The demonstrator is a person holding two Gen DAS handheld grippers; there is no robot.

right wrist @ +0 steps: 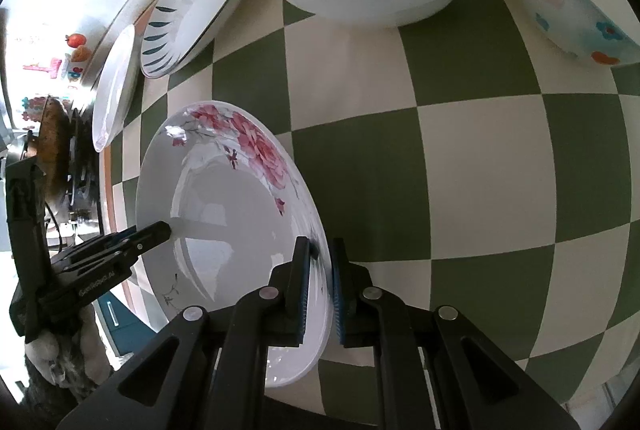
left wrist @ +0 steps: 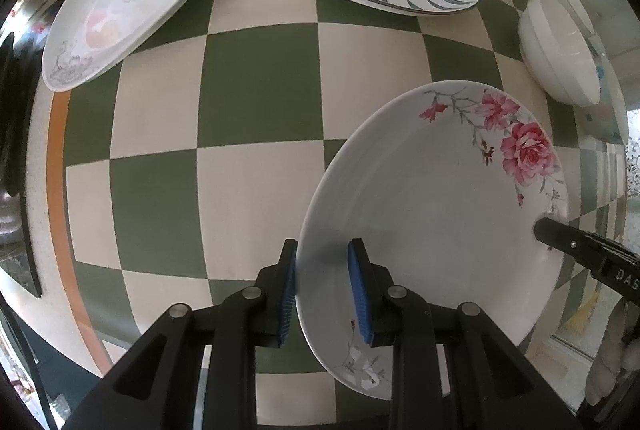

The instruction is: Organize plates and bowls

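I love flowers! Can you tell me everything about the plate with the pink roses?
The rose plate is round, glossy white and looks ceramic, with a shallow well. Pink roses on grey twigs run along one side of its rim, and a small pale sprig sits opposite. It is tilted above the green-and-cream checkered cloth. The left gripper pinches one edge between its blue-padded fingers, and the right gripper pinches the opposite edge.
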